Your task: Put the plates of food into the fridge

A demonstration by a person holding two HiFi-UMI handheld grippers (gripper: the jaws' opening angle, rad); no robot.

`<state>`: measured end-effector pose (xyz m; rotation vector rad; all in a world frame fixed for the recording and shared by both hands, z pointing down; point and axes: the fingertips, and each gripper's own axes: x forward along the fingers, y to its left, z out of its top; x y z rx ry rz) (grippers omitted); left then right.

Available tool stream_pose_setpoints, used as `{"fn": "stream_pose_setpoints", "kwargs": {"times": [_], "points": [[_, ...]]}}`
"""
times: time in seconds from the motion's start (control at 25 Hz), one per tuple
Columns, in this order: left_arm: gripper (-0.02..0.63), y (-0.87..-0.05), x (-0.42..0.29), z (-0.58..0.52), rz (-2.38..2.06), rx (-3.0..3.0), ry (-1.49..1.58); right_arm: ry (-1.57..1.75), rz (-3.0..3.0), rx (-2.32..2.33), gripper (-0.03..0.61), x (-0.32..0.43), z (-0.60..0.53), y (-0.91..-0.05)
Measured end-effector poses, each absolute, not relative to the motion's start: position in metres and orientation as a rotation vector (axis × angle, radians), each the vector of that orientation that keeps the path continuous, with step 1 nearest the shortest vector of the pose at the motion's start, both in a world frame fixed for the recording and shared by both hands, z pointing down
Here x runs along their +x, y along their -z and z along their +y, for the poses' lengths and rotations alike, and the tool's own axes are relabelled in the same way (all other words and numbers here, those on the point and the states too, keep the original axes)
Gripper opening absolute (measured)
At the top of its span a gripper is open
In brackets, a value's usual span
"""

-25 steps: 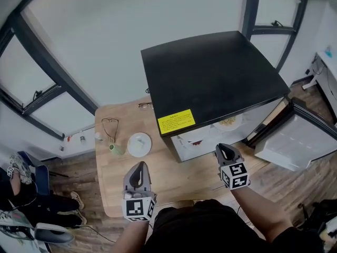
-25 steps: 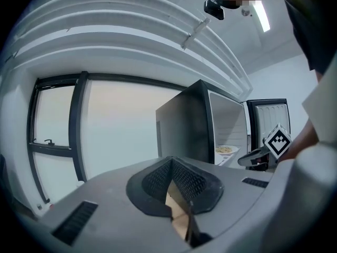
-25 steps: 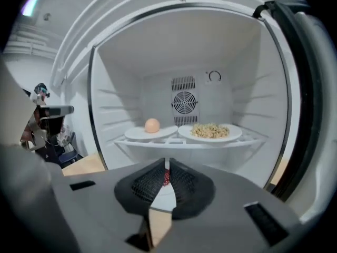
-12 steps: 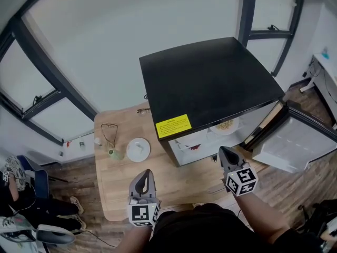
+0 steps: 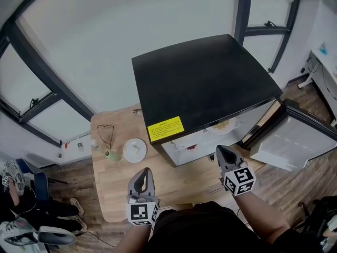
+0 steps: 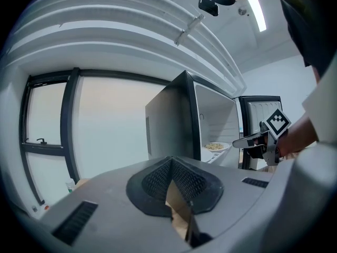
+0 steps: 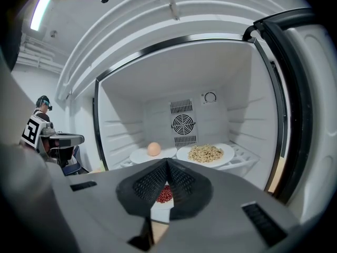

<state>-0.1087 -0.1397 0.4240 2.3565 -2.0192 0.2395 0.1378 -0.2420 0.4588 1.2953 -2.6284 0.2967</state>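
The black-topped fridge [image 5: 205, 86] stands open, its door [image 5: 295, 141] swung out to the right. In the right gripper view the upper shelf holds a plate with a round orange-tan item [image 7: 153, 151] and a plate of noodles [image 7: 205, 153]. A plate of red food [image 7: 165, 195] shows lower down, just past my jaws. My right gripper [image 5: 221, 149] [image 7: 167, 165] hangs in front of the opening, shut and empty. My left gripper [image 5: 143, 171] [image 6: 171, 167] is over the wooden table [image 5: 116, 188], shut and empty. A white plate [image 5: 135, 150] lies on the table, left of the fridge.
A pair of glasses [image 5: 105, 133] and a small green item [image 5: 109, 154] lie by the white plate. Windows with dark frames [image 5: 47, 78] run behind the table. A seated person's legs [image 5: 21, 204] are at the far left.
My right gripper has risen a little in front of the fridge opening. The left gripper has drifted slightly nearer over the table. The plates have not moved.
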Motion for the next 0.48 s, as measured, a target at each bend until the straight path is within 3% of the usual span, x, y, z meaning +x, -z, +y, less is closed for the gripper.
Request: {"fn": "stream_pose_setpoints", "kwargs": {"times": [0.48], "points": [[0.003, -0.414, -0.101, -0.142, -2.038, 2.366, -0.236, -0.302, -2.636, 1.311, 0.021, 0.152, -0.242, -0.458]]}}
